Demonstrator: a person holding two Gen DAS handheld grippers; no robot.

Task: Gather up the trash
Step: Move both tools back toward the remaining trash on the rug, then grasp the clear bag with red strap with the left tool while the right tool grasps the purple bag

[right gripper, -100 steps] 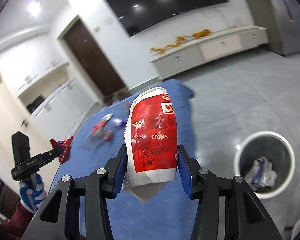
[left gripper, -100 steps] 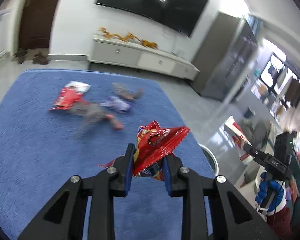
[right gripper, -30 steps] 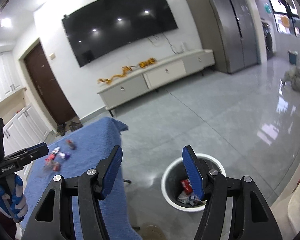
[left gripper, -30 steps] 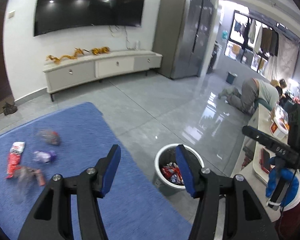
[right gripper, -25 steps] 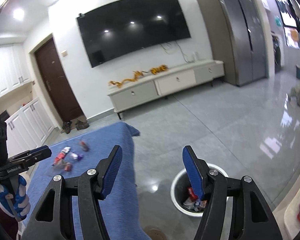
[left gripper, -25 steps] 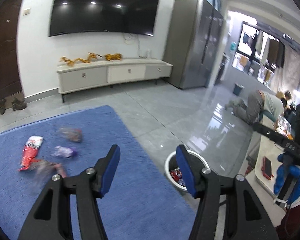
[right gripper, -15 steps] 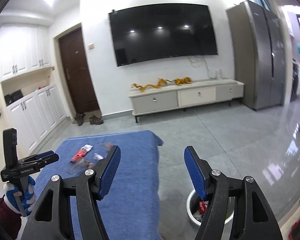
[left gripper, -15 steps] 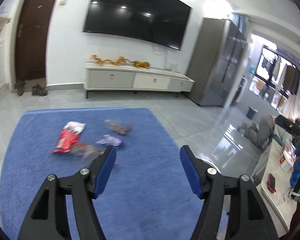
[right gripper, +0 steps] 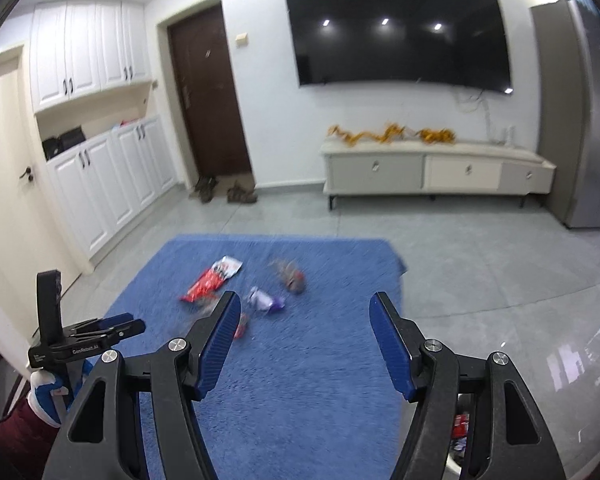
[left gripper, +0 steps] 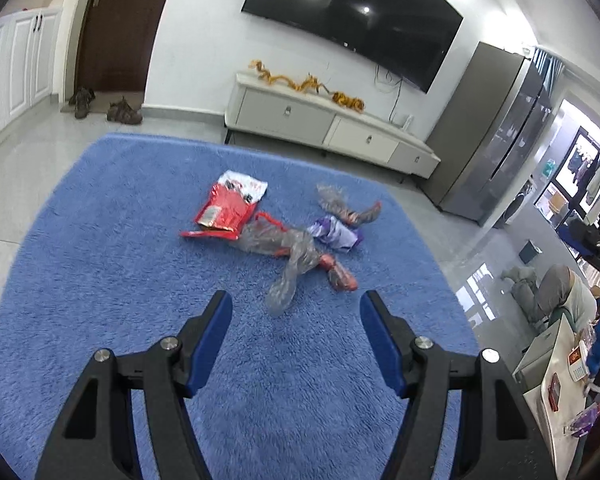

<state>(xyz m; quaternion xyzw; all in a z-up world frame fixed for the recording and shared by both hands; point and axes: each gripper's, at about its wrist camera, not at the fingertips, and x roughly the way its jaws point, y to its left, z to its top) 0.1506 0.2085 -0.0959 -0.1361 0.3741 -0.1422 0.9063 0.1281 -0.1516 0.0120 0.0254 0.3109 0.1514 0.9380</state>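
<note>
Room: living room, grey tiled floor (right gripper: 480, 264), dark wall screen (right gripper: 400, 28) above a low white cabinet (right gripper: 436, 176); brown door (right gripper: 204, 92) with shoes at its foot.
Surface: blue shaggy rug (left gripper: 100, 280) carries all the litter.
Trash vs left hand-held gripper (left gripper: 296, 338): litter lies on the rug just ahead of the blue pads, clear of them; nearest piece is the crumpled clear plastic (left gripper: 288, 256), its tail reaching toward the gap between the jaws.
Trash vs right hand-held gripper (right gripper: 304, 338): same cluster sits farther off, beyond the left pad, blurred.
Left state: jaws stand wide apart, nothing between them; they have just been opening.
Right state: jaws wide apart, nothing held.
Change: 3.3 s ago the left pinched a red wrapper and the right a red-and-white cup; both are gone from the jaws. One second ago both views looked down at a white bin; now both face the rug.
Look of trash: flat red-and-white packet (left gripper: 230, 210); purple wrapper (left gripper: 336, 236); small red wrapper (left gripper: 342, 276); crumpled clear-and-red piece (left gripper: 348, 208) farthest back.
Other: gloved hand (right gripper: 46, 392) grips the left tool's handle.
</note>
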